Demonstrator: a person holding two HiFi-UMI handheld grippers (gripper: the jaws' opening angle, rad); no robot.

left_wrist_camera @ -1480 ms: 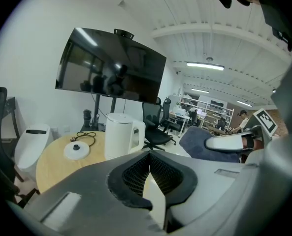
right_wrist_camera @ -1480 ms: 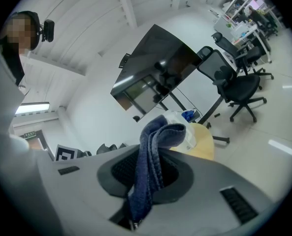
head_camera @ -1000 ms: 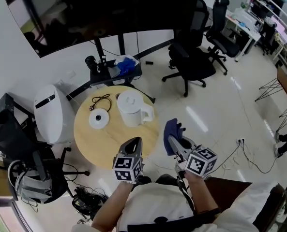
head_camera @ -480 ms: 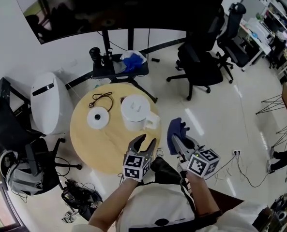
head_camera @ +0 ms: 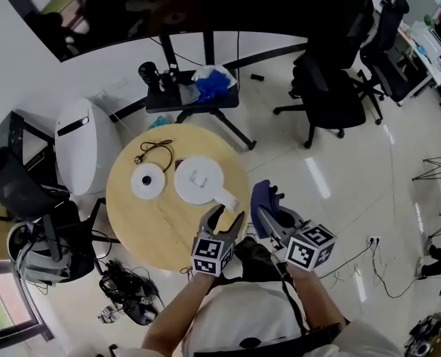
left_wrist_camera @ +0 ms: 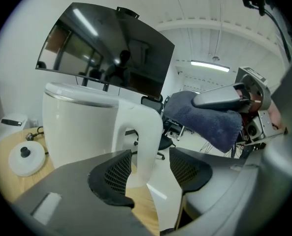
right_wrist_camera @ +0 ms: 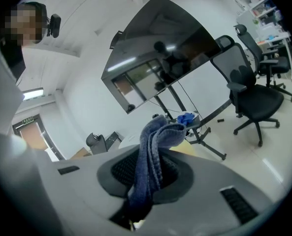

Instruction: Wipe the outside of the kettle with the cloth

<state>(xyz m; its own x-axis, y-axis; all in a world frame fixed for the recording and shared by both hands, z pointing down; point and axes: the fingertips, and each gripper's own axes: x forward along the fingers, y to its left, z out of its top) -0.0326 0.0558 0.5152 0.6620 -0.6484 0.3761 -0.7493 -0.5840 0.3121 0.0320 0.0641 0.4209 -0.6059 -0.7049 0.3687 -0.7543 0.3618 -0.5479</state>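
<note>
The white kettle (head_camera: 198,180) stood on the round wooden table (head_camera: 142,233), a little right of the table's middle in the head view. Its handle (head_camera: 228,197) stuck out toward the lower right of the frame. Left of it lay a round white base (head_camera: 146,182), apart from the kettle, with a dark cord (head_camera: 155,153) looped just above it in the frame.

The left gripper (head_camera: 226,216) sat over the near rim of the table, at the lower centre of the frame, with its tips by the handle. Its jaws had just been opening. In the left gripper view they stood apart with the kettle's handle rising between them, a pad on either side and neither pressing on it.

The right gripper (head_camera: 268,216) was just to the right, past the table's edge and over the floor, clamped on the dark blue cloth (head_camera: 259,197). In the right gripper view the folded cloth ran up through the closed jaws and flopped over above them. In the left gripper view it hung in the right half of the frame, near the handle but clear of the kettle.

At the top of the head view a big dark screen (head_camera: 205,6) stood on a stand. Black office chairs (head_camera: 332,99) were at the upper right.
</note>
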